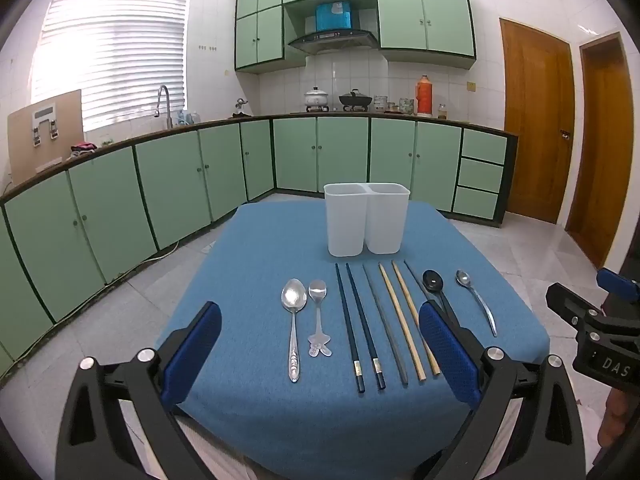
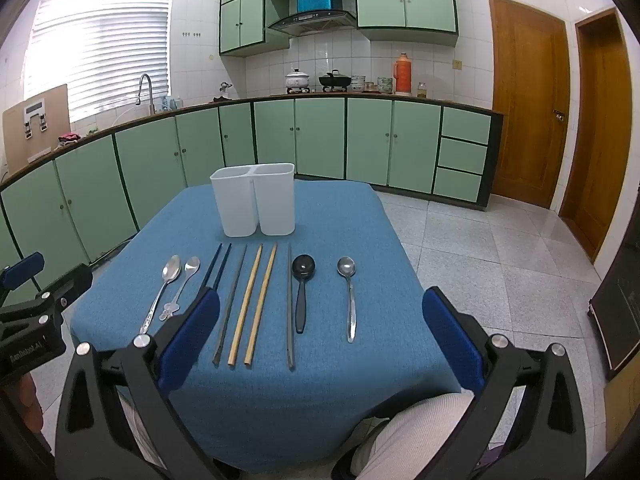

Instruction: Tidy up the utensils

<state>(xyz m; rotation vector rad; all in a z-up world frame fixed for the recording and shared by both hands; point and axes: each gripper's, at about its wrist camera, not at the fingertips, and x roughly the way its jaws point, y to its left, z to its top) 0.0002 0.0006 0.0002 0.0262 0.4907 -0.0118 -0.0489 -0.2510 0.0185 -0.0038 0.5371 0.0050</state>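
A white two-compartment holder (image 1: 366, 218) (image 2: 253, 199) stands empty at the far middle of the blue-clothed table (image 1: 256, 240) (image 2: 360, 220). In front of it lie, left to right, a large steel spoon (image 1: 294, 320) (image 2: 162, 292), a small spoon with a figure handle (image 1: 318, 316) (image 2: 182, 286), dark blue chopsticks (image 1: 358, 324) (image 2: 218, 266), grey chopsticks (image 1: 385, 324) (image 2: 290, 304), wooden chopsticks (image 1: 402, 320) (image 2: 252, 304), a black spoon (image 1: 433, 282) (image 2: 303, 288) and a steel spoon (image 1: 476, 300) (image 2: 349, 296). My left gripper (image 1: 320, 352) and right gripper (image 2: 320, 340) are open, empty, above the near edge.
Green kitchen cabinets (image 1: 200, 176) and a counter with pots and a red thermos (image 1: 424, 96) run behind the table. Wooden doors (image 2: 528, 100) stand at the right. A person's knee (image 2: 412, 432) is under the near table edge. Tiled floor surrounds the table.
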